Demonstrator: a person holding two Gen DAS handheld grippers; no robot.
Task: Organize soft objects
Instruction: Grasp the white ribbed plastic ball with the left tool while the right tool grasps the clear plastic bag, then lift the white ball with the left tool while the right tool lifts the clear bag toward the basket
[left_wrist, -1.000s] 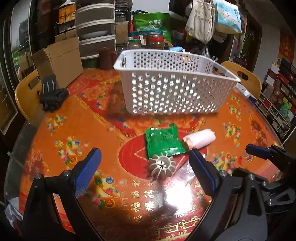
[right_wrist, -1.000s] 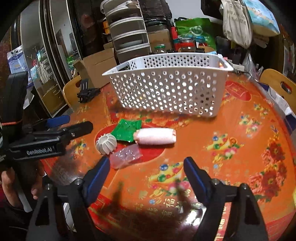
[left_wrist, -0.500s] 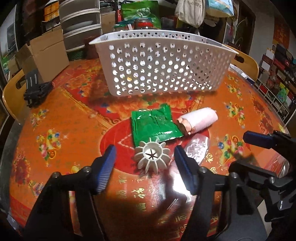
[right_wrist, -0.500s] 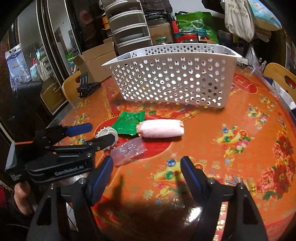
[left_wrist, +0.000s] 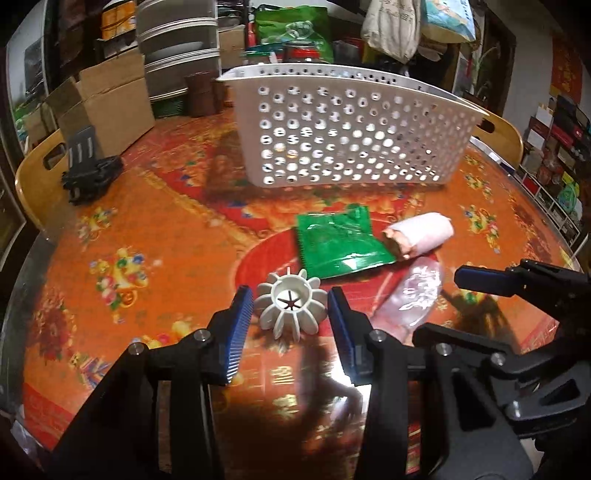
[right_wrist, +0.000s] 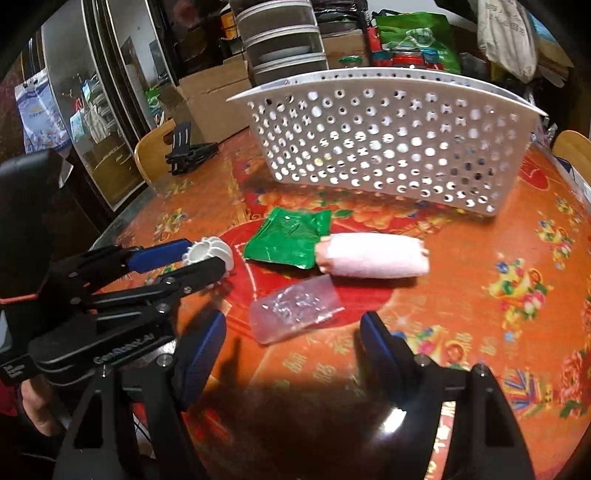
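Observation:
A white ribbed round object (left_wrist: 291, 304) lies on the orange table between the fingers of my left gripper (left_wrist: 291, 304); the jaws stand close on both sides of it, not clearly pressing. It also shows in the right wrist view (right_wrist: 208, 254). Beyond it lie a green foil packet (left_wrist: 338, 242), a pink rolled towel (left_wrist: 424, 236) and a clear plastic bag (left_wrist: 415, 295). My right gripper (right_wrist: 293, 339) is open, just in front of the clear bag (right_wrist: 295, 312). A white perforated basket (left_wrist: 351, 125) stands behind.
A black clamp-like tool (left_wrist: 88, 173) lies at the table's left edge by a wooden chair (left_wrist: 37, 177). Cardboard boxes (left_wrist: 107, 107), stacked containers and bags crowd the back. Another chair (left_wrist: 498, 133) stands at the back right.
My left gripper has moved forward and narrowed around the white ribbed object. My right gripper has moved forward toward the clear bag.

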